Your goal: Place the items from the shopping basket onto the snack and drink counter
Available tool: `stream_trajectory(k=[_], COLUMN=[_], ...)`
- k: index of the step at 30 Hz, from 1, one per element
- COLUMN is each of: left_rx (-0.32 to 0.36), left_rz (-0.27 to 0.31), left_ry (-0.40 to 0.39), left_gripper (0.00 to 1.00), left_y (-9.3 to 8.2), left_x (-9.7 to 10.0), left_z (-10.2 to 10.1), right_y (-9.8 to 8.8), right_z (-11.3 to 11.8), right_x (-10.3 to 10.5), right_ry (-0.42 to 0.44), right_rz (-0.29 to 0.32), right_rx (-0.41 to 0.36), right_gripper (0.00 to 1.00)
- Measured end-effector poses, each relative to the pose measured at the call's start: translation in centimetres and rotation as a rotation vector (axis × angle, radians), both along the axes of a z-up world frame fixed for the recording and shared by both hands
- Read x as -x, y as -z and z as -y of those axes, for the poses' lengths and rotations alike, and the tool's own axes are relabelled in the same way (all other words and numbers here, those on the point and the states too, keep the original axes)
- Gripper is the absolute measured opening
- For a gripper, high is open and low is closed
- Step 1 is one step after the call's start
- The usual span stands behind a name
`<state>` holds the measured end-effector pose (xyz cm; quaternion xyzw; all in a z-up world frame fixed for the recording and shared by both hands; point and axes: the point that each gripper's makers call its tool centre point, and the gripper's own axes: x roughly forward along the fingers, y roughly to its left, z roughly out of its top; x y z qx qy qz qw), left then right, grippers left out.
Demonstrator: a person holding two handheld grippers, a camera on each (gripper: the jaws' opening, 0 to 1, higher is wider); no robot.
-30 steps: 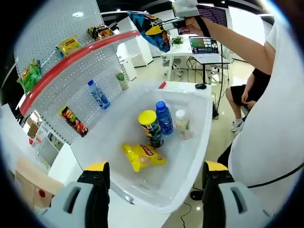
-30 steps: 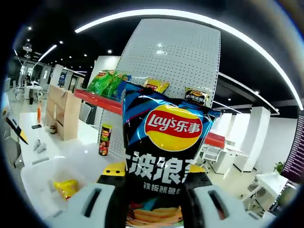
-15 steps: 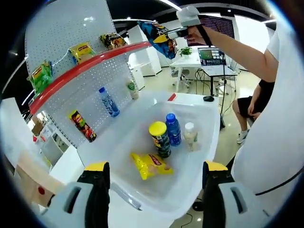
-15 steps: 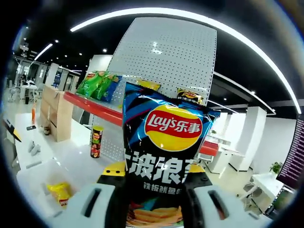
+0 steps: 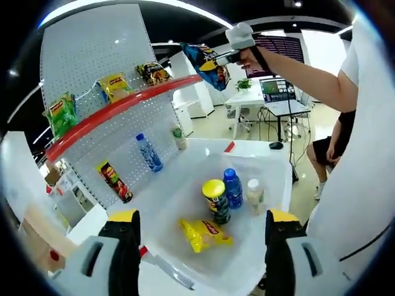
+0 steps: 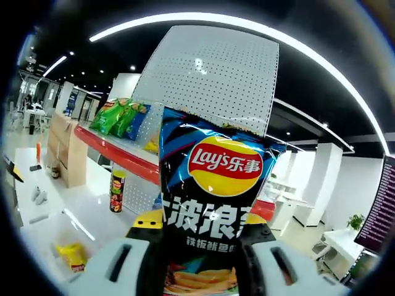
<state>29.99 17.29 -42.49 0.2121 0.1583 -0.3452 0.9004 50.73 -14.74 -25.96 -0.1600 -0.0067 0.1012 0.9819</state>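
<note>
Starting at the left of the left gripper view, we see the red shelf (image 5: 123, 105) on the pegboard carrying a green bag (image 5: 62, 114), a yellow bag (image 5: 114, 86) and a dark bag (image 5: 153, 72); below it a red can (image 5: 114, 180), a water bottle (image 5: 149, 153) and a small pale bottle (image 5: 179, 137) stand on the white tabletop (image 5: 133, 203). Our left gripper (image 5: 200, 259) hangs with its jaws wide apart, holding nothing, above the white shopping basket (image 5: 271, 191), where a yellow snack bag (image 5: 205, 233) lies flat beside a yellow-lidded can (image 5: 216, 200), a blue bottle (image 5: 233, 188) and a white-capped bottle (image 5: 255, 195). Further right and higher, our right gripper (image 5: 229, 57) holds the blue chip bag (image 5: 207, 61) near the shelf's end. In the right gripper view, the jaws of that gripper (image 6: 202, 231) are clamped on the lower part of the bag (image 6: 213, 209), which stands upright before the pegboard. We judge this bag light, puffy and crinkly: it gives under pressure and could slip, and its contents crush easily, so a gentle hold near a sealed edge seems best.
</note>
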Motion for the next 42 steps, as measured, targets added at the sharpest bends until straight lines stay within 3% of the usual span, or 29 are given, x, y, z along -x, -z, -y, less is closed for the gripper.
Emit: stream_trajectory(k=[4, 26, 32, 42], left_rx=[0.060, 0.112, 0.095, 0.130], left_rz=[0.029, 0.077, 0.104, 0.103], left_ry=[-0.015, -0.063, -0.078, -0.084], left_gripper=[0.84, 0.83, 0.82, 0.82], left_y=[-1.3, -2.2, -2.3, -2.7], left_x=[-0.5, -2.2, -2.8, -3.9], left_z=[-0.2, -0.8, -0.8, -0.8], right_y=[-1.0, -5.5, -6.9, -8.5], right_z=[0.1, 0.8, 1.0, 2.5], right_x=[-0.3, -2.2, -3.3, -6.0], right_ry=[-0.004, 0.010, 0.016, 0.053], right_rz=[0.009, 0.064, 0.078, 0.077], right_rx=[0.004, -0.017, -0.018, -0.047], right_gripper=[0.41, 0.41, 0.41, 0.41])
